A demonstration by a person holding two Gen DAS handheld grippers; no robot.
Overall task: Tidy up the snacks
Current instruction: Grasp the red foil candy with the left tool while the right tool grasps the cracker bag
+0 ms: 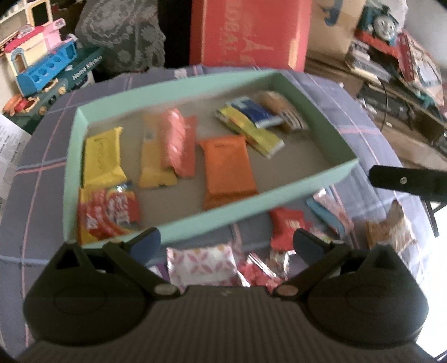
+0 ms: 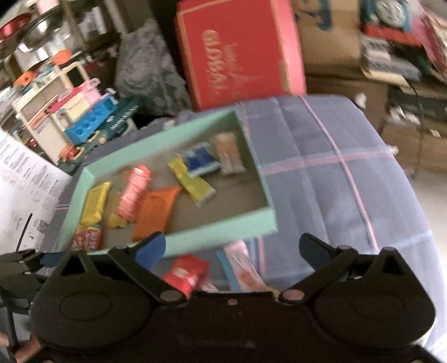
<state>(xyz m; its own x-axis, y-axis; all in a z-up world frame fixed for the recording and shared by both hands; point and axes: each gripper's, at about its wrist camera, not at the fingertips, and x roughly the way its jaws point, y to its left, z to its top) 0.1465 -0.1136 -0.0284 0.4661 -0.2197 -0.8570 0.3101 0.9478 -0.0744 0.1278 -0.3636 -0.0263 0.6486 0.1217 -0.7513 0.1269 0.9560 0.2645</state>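
A mint-green tray (image 1: 178,89) (image 2: 218,226) lies on a purple plaid cloth and holds several snack packs: yellow (image 1: 102,157), orange (image 1: 227,167), pink (image 1: 176,139), blue (image 1: 257,113) and red-yellow (image 1: 107,212). Loose snacks lie in front of it: a white-pink packet (image 1: 204,264), a red packet (image 1: 286,226) (image 2: 185,273), a pink-blue packet (image 1: 331,212) (image 2: 243,270). My left gripper (image 1: 226,241) is open and empty above the loose snacks. My right gripper (image 2: 232,250) is open and empty above the red and pink packets; it shows in the left view (image 1: 405,181).
A red box (image 1: 251,30) (image 2: 237,53) stands behind the table. Toys (image 1: 42,67) sit at the left, cardboard boxes and a toy train (image 1: 382,25) at the right. A printed sheet (image 2: 22,190) lies at the left. The cloth right of the tray (image 2: 335,173) is bare.
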